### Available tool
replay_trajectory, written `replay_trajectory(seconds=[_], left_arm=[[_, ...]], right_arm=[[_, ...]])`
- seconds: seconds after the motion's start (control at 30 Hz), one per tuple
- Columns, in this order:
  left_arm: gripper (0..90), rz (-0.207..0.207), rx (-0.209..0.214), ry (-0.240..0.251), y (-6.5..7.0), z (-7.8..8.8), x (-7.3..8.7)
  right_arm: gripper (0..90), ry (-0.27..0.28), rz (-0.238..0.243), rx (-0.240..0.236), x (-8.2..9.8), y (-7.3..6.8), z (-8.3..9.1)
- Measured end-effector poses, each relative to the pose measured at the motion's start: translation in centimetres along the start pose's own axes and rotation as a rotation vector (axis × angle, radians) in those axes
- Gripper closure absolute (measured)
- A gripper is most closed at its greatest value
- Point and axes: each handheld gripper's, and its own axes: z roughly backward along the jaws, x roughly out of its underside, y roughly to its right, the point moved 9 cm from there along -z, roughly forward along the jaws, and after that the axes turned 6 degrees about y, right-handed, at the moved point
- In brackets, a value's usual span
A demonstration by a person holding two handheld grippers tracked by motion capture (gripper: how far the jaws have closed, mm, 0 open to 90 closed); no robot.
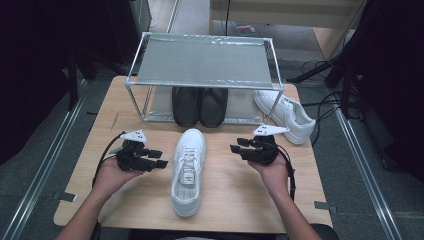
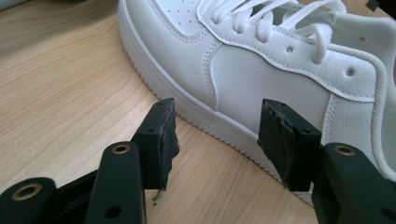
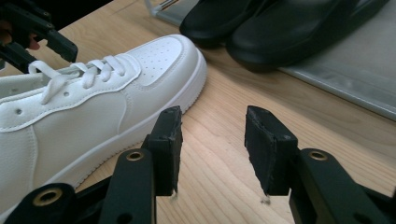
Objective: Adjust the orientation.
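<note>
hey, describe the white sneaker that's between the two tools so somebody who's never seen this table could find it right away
Start at the metal shoe rack at the table's far edge, with the black shoes on its lower shelf. In front of them, mid-table, lies the white sneaker, toe toward the rack. Unlike the other white sneaker right of the rack, it sits between the left tool and right tool.

The white sneaker (image 1: 188, 170) at the centre of the high view looks like grained, matt synthetic leather with stitched seams, woven cloth laces and a ribbed rubber sole edge. The table (image 1: 125, 200) is pale wood-grain laminate, smooth with a soft sheen. At upper centre, the rack (image 1: 205, 62) has silvery metal tubes and a grey mesh-like shelf. The black shoes (image 1: 200, 106) beneath it look smooth and dull. The gripper pads (image 2: 164, 140) are rough, frayed black foam on matt plastic.
</note>
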Motion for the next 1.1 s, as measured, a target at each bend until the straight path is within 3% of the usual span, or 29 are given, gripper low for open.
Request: replay_trajectory(seconds=[0.63,1.1], left_arm=[[46.7,0.0,0.002,-0.001,-0.3,-0.1,-0.2],[46.7,-0.011,-0.004,-0.008,-0.1,-0.2,-0.1]], right_arm=[[56.9,0.019,-0.051,0.089,-0.1,4.1,2.9],[57.0,0.028,-0.094,0.195,-0.6,9.0,5.0]])
